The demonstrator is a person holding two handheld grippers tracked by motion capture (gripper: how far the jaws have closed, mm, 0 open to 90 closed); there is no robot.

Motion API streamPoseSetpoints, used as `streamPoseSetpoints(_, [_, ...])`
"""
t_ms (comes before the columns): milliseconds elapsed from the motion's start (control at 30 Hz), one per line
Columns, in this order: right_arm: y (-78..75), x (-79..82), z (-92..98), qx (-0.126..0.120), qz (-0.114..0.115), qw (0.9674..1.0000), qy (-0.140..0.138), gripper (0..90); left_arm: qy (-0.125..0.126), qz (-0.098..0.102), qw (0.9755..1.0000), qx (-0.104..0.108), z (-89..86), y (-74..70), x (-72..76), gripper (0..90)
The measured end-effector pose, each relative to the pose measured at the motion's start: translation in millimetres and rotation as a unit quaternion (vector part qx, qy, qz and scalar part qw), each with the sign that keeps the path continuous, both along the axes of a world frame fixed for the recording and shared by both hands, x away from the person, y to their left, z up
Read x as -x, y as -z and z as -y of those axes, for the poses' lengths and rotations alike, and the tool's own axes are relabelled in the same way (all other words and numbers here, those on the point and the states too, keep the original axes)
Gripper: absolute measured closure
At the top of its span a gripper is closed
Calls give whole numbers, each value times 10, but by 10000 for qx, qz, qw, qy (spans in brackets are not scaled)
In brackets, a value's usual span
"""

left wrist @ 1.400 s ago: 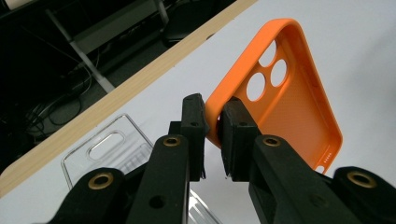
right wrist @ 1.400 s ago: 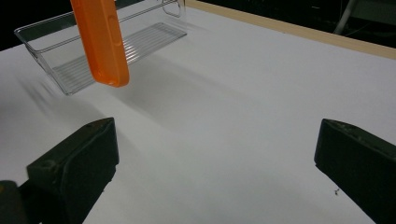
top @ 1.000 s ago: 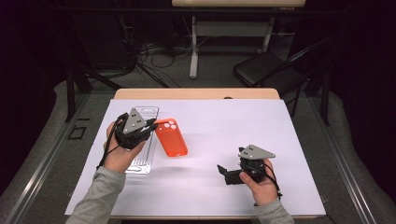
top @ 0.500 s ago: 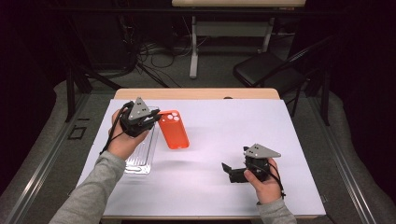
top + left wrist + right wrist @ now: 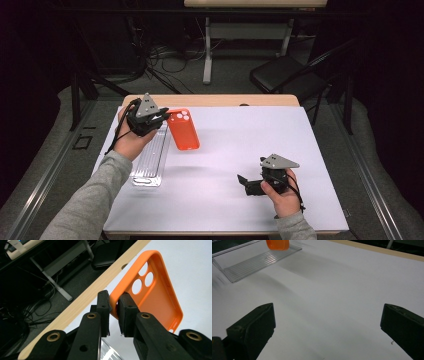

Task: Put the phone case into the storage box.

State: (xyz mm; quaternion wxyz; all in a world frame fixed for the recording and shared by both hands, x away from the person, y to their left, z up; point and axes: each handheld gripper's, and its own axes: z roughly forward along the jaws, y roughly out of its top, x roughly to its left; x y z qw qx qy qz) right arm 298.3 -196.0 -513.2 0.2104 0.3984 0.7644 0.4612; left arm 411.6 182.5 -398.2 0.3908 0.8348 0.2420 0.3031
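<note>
An orange phone case [image 5: 183,131] with three camera holes hangs above the white table [image 5: 235,150], held by its top corner. My left gripper [image 5: 165,118] is shut on that corner; in the left gripper view the two jaws pinch the orange phone case [image 5: 152,297] rim at my left gripper [image 5: 113,311]. A clear ribbed plastic tray [image 5: 150,160] lies flat below and left of the case. My right gripper [image 5: 244,184] rests low near the table's front right, its jaws wide apart with nothing between them, as my right gripper [image 5: 327,320] shows over bare table.
The tray [image 5: 259,260] and the case's lower end [image 5: 277,244] lie far ahead in the right gripper view. A wooden table edge [image 5: 210,100] runs along the back. Beyond it stand a black chair [image 5: 290,75] and cables on the floor.
My left gripper has lifted the orange case off the table and carried it toward the back. The right gripper has drifted slightly right and nearer the front edge.
</note>
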Motion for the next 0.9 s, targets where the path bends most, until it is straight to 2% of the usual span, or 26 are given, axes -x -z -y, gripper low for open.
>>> streamPoseSetpoints(67, [1, 2, 0, 4, -7, 10000, -4, 0, -17, 5, 10000, 12, -12, -14, -31, 806])
streamPoseSetpoints(233, [17, 10, 0, 35, -21, 10000, -9, 0, -71, 64, 9998, -163, -43, -45, -89, 806])
streamPoseSetpoints(533, [13, 22, 17, 12, -19, 10000, 15, 0, -180, 135, 9994, -258, -118, -99, -141, 806])
streamPoseSetpoints(800, [17, 22, 6, 23, -44, 10000, 13, 0, -247, 303, 9980, -501, -190, -195, -166, 806])
streamPoseSetpoints(900, [15, 25, 8, 2, -50, 10000, 22, 0, -287, 353, 9976, -520, -215, -226, -179, 806])
